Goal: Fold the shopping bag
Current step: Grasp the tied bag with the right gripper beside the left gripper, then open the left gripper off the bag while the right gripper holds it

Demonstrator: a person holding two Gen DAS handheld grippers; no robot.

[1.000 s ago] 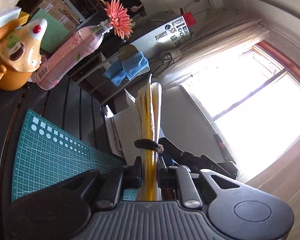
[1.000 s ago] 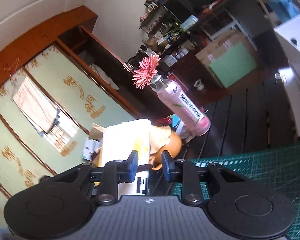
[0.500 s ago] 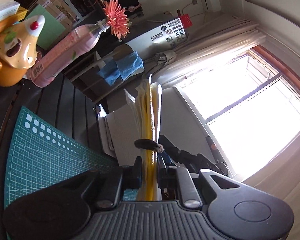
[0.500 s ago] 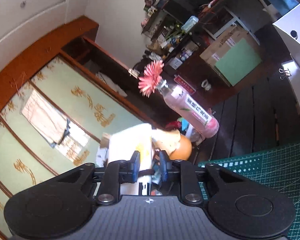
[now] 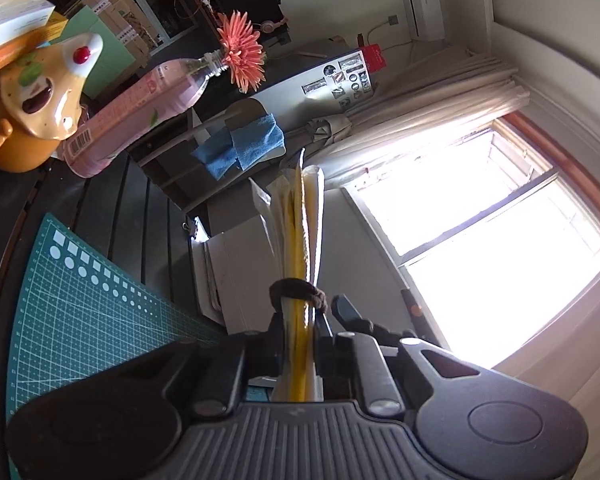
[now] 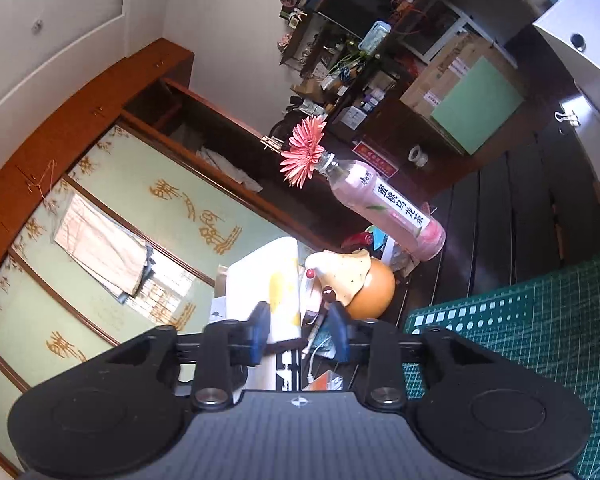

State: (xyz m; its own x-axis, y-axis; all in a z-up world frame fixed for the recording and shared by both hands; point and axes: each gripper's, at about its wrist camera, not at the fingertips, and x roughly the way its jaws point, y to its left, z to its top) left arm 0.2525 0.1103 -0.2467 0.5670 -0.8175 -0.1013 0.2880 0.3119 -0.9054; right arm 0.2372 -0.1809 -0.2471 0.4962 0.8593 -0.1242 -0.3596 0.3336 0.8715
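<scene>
Left wrist view: the left gripper (image 5: pixel 299 334) is clamped on the folded shopping bag (image 5: pixel 300 224), a flat white-and-yellow bundle seen edge-on that rises straight up from between the closed fingers. A dark elastic band (image 5: pixel 296 288) circles the bundle just above the fingertips. The bag is held in the air, above the edge of a green cutting mat (image 5: pixel 84 292) that lies on a dark slatted table (image 5: pixel 112 196). At the far side of the table stand an orange ceramic pot (image 5: pixel 24 152) with a cream, face-like lid (image 5: pixel 50 84) and a pink drink bottle (image 5: pixel 140 108) holding a pink gerbera flower (image 5: pixel 242 50). A blue cloth (image 5: pixel 240 148) hangs over furniture behind, and a bright window (image 5: pixel 480 232) with pale curtains fills the right side.

Right wrist view: the right gripper (image 6: pixel 299 334) stands with its blue-padded fingers (image 6: pixel 258 330) apart, gripping nothing. The same shopping bag (image 6: pixel 268 276) shows broadside beyond them as a white panel with yellow patches, its elastic band (image 6: pixel 286 345) visible low between the fingers; whether the left finger touches the bag I cannot tell. Just right of the bag sits the orange pot (image 6: pixel 374 288), with the bottle (image 6: pixel 384 206) and flower (image 6: pixel 304 152) behind it. The cutting mat (image 6: pixel 532 320) lies at the lower right on the table (image 6: pixel 520 208). A wooden cabinet with green patterned panels (image 6: pixel 112 216) fills the left.
</scene>
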